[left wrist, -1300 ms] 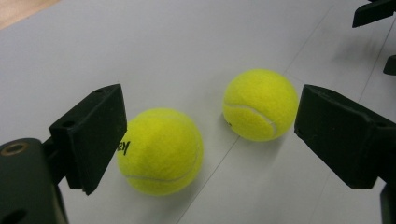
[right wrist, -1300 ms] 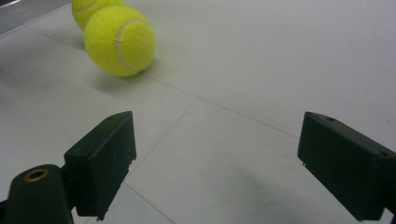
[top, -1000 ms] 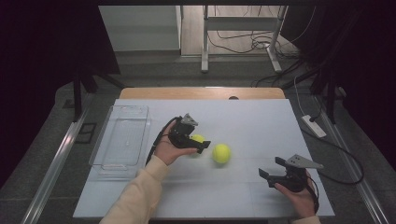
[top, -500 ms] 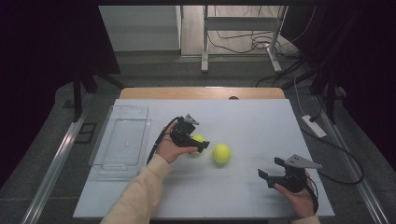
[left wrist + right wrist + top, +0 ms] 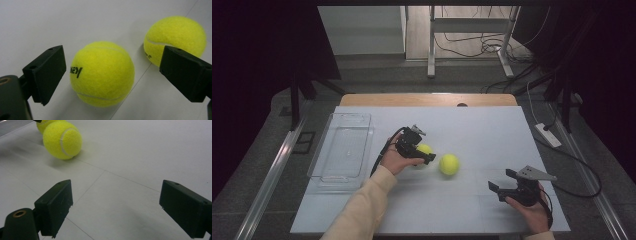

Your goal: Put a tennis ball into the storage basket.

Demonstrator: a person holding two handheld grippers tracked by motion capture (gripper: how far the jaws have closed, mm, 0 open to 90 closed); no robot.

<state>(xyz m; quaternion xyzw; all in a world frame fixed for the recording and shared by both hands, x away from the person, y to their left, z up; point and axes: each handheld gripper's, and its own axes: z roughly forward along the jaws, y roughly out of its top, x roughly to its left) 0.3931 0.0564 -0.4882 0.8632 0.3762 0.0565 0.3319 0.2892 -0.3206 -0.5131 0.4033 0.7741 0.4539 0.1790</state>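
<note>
Two yellow tennis balls lie side by side on the white table (image 5: pixel 482 125). My left gripper (image 5: pixel 424 146) reaches down over the left ball (image 5: pixel 426 149). In the left gripper view this ball (image 5: pixel 101 73) sits between the jaws with gaps on both sides. The left gripper (image 5: pixel 117 72) is open and its jaws have just been opening. The other ball (image 5: pixel 449 164) rests just beyond, partly behind the right-hand pad (image 5: pixel 185 72). My right gripper (image 5: pixel 501 179) is open and empty near the front right, pointing at the balls (image 5: pixel 62 140).
A clear plastic tray (image 5: pixel 332 120) stands empty at the table's left side. A white power strip (image 5: pixel 548 135) and cables lie off the right edge. A table leg and cables stand on the floor beyond the far edge.
The left gripper has sunk a little over the left ball, with its jaws standing wider. The right gripper and the balls have stayed put.
</note>
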